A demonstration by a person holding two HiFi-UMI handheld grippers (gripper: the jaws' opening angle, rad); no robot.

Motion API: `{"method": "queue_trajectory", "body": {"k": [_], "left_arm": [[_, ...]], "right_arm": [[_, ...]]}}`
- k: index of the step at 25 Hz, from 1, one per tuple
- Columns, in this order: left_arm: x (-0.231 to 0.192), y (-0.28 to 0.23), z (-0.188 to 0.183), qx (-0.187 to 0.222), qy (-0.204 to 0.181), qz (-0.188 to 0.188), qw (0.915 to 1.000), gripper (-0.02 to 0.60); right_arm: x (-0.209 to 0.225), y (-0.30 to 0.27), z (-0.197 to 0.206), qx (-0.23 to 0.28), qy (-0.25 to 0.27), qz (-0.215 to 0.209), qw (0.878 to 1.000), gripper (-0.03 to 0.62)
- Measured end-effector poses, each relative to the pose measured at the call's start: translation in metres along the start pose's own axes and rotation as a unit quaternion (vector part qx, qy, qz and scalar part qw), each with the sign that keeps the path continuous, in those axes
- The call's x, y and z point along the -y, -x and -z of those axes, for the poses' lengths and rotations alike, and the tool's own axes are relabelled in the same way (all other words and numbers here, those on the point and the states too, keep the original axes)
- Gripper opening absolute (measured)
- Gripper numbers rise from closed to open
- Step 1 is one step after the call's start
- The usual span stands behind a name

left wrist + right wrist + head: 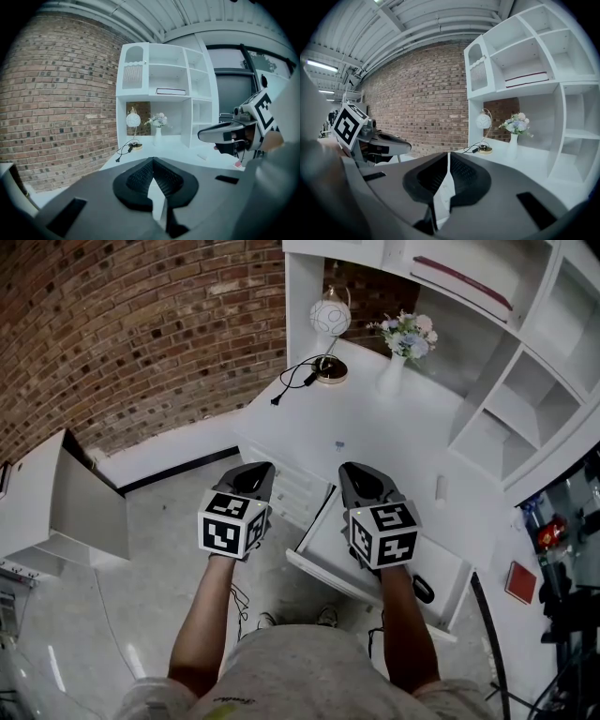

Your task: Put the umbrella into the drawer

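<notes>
Drawer [323, 542] open beneath right tongs [355, 472]; left tongs [260, 470] alongside, both closed.

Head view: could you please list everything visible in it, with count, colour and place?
desk: one, white, centre
shelf unit: one, white, on desk, right
drawer: one, white, open, desk's front
dark object: one, black, drawer's right end; unidentifiable
lamp: one, white globe, desk's back
cable: one, black, beside lamp
vase of flowers: one, white, right of lamp
book: one, red-edged, top shelf
brick wall: one, red-brown, left
cabinet: one, white, far left
left hand-held gripper: one, grey, shut, at desk edge
right hand-held gripper: one, grey, shut, over drawer
</notes>
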State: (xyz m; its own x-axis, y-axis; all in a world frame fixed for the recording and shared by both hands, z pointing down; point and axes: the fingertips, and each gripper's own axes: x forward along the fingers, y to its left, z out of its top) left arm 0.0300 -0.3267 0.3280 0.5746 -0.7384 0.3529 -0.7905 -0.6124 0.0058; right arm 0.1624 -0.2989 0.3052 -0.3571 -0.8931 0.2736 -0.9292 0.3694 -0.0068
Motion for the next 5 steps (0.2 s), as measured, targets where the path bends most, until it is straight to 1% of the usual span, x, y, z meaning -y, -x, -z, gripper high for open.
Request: {"method": "queue_trajectory", "body": {"k": [5], "left_arm": [[0.0014, -0.0003, 0.0013, -0.001, 0.000, 0.001, 1.0000, -0.003]], "right_arm": [[0.0000, 0.0004, 0.0009, 0.000, 0.001, 0.000, 1.000, 0.020]]}}
